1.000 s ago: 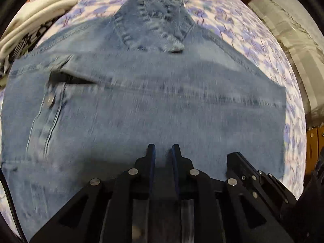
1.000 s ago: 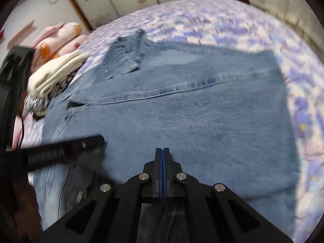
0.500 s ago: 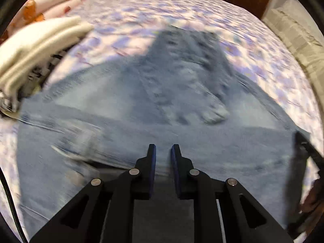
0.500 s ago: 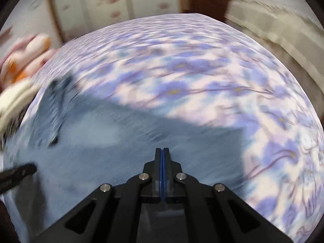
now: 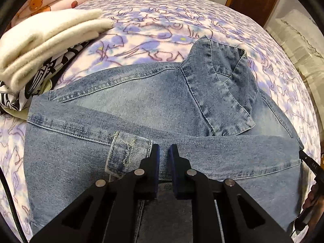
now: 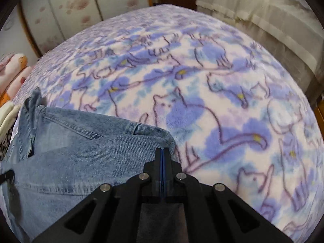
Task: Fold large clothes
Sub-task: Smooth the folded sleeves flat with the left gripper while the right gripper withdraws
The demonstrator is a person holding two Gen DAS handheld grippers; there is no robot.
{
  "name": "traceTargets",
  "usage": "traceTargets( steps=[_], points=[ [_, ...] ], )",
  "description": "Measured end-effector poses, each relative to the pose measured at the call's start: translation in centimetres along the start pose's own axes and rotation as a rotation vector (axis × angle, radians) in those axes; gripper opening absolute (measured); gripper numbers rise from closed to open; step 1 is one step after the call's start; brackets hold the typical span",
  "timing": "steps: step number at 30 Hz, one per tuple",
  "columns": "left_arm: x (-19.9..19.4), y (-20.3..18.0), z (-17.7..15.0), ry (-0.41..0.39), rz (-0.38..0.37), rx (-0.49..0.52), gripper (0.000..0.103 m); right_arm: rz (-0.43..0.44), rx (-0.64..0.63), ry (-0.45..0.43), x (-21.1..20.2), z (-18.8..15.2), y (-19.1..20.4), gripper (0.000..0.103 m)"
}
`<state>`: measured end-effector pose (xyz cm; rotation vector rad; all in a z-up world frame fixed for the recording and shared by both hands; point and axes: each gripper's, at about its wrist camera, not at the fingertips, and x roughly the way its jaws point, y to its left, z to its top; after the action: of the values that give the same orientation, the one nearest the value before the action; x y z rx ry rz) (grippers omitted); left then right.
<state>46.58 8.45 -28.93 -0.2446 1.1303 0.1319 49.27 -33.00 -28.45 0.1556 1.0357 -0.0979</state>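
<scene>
Here, a bed (image 5: pixel 202 16) with a purple-and-pink cat-print blanket fills both views. A blue denim shirt (image 5: pixel 121 101) lies flat across its near part, the bottom portion folded up over the body, the collar (image 5: pixel 220 85) pointing to the far side. At the left, a stack of folded clothes (image 5: pixel 40 40) topped by cream fleece sits just beside the shirt's shoulder. The left gripper (image 5: pixel 164 151) hangs over the folded hem, fingers slightly apart after closing a little, no cloth visibly between them. The right gripper (image 6: pixel 162 154), fingers pressed together, sits at the shirt's right edge.
</scene>
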Motion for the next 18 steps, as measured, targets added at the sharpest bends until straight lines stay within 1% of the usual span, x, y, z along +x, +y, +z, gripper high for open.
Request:
traceTargets(
  steps=[2, 4, 6, 7, 9, 11, 12, 14, 16, 18],
  points=[
    [-0.2, 0.0, 0.0, -0.002, 0.001, -0.001, 0.009, 0.011, 0.028, 0.024, 0.7, 0.1, -0.4, 0.000],
    [-0.5, 0.2, -0.1, 0.003, -0.003, -0.010, 0.009, 0.043, 0.058, 0.037, 1.1, 0.0, -1.0, 0.000],
    [-1.3, 0.3, -0.2, 0.010, -0.014, -0.026, 0.009, 0.059, 0.077, 0.055, 0.7, 0.1, -1.4, 0.000],
    [-1.8, 0.3, -0.2, 0.016, -0.017, -0.014, 0.009, 0.058, 0.096, 0.083, 0.1, 0.4, -1.5, 0.000],
    [-3.4, -0.2, -0.2, 0.000, 0.017, 0.049, 0.010, 0.061, 0.149, 0.129, -1.7, 0.6, -1.5, 0.000],
    [-5.2, -0.3, -0.4, -0.035, 0.032, 0.106, 0.012, 0.079, 0.184, 0.120, -4.4, 0.3, -1.4, 0.000],
    [-6.3, -0.2, -0.5, -0.043, 0.035, 0.125, 0.016, 0.091, 0.189, 0.100, -6.2, -0.2, -1.3, 0.004],
    [-8.1, 0.3, -0.9, -0.048, 0.016, 0.131, 0.038, 0.072, 0.178, 0.071, -9.4, -1.4, -0.8, 0.003],
    [-9.8, 1.1, -1.8, -0.050, -0.002, 0.130, 0.050, 0.033, 0.146, 0.046, -12.3, -3.1, 0.0, 0.004],
    [-11.0, 1.6, -2.7, -0.040, -0.001, 0.148, 0.050, 0.012, 0.109, 0.022, -14.7, -4.7, 0.9, 0.004]
  ],
)
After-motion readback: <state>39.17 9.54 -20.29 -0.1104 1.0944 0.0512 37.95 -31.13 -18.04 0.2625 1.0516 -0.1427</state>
